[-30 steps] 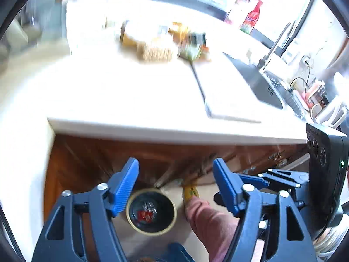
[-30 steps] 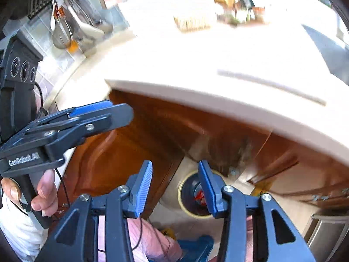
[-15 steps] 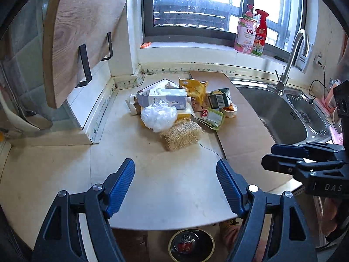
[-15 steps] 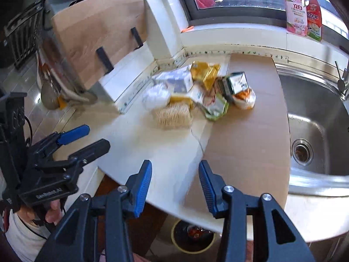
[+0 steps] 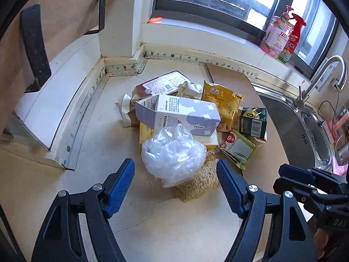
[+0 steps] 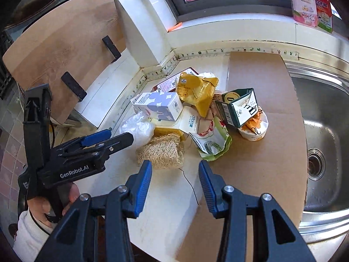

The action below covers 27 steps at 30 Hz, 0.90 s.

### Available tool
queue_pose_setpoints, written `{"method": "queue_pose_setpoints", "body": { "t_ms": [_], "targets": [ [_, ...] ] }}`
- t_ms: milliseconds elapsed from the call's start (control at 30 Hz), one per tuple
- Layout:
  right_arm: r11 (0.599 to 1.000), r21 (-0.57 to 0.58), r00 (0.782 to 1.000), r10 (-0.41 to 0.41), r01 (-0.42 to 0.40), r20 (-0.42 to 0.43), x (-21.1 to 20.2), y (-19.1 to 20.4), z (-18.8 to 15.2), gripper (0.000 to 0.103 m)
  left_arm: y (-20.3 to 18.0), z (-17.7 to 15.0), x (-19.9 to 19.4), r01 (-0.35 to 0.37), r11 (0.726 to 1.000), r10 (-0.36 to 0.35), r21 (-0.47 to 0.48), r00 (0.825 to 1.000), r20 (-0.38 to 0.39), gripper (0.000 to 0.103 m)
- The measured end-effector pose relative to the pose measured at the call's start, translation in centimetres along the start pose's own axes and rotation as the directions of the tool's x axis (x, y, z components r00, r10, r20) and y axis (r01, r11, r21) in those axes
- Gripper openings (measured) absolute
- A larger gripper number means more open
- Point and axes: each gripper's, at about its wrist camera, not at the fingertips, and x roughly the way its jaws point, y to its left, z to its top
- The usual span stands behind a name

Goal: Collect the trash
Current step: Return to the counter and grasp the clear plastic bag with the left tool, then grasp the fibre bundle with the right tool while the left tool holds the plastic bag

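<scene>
A heap of trash sits mid-frame on the pale bench point(image 5: 54, 196), near the corner under the window: a crumpled plastic bag point(image 5: 173, 155) at the front, touching a straw-coloured loofah point(image 5: 200, 184), with a white-and-lilac carton point(image 5: 181, 114), a yellow cracker bag point(image 5: 221, 100) and a green carton point(image 5: 254, 120) behind. The left tongs point(image 5: 175, 183) hang wide open and empty at the lower centre, just short of the plastic bag. The right tongs point(image 6: 175, 184) are about half open, empty, above the bench edge near the loofah. A cardboard sheet point(image 6: 257, 152) lies right of the heap, by the sink point(image 6: 322, 135).
</scene>
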Motion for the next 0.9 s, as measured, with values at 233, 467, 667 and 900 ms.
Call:
{"method": "queue_pose_setpoints", "body": {
  "t_ms": [233, 467, 667, 900],
  "targets": [
    [1.000, -0.009, 1.000, -0.006, 0.006, -0.018, 1.4, -0.5, 0.6, 0.045, -0.2, 1.1, 2.9, -0.037, 0.999, 0.037, 0.006, 0.999, -0.026, 0.076],
    [1.000, -0.021, 0.999, 0.000, -0.001, -0.041, 2.5, -0.2, 1.0, 0.045, -0.5, 0.5, 3.4, -0.062, 0.997, 0.062, 0.055, 0.998, -0.006, 0.054],
    [0.999, 0.002, 0.996, 0.044, -0.044, -0.080, 4.3, 0.6, 1.4, 0.045, -0.1, -1.0, 1.5, -0.083, 0.995, 0.081, 0.053, 0.996, 0.036, 0.039],
    [0.978, 0.128, 0.977, 0.181, -0.166, -0.111, 6.8, 0.5, 1.4, 0.046, 2.4, -3.7, 0.2, -0.057, 0.998, 0.058, -0.032, 0.998, 0.035, 0.037]
  ]
}}
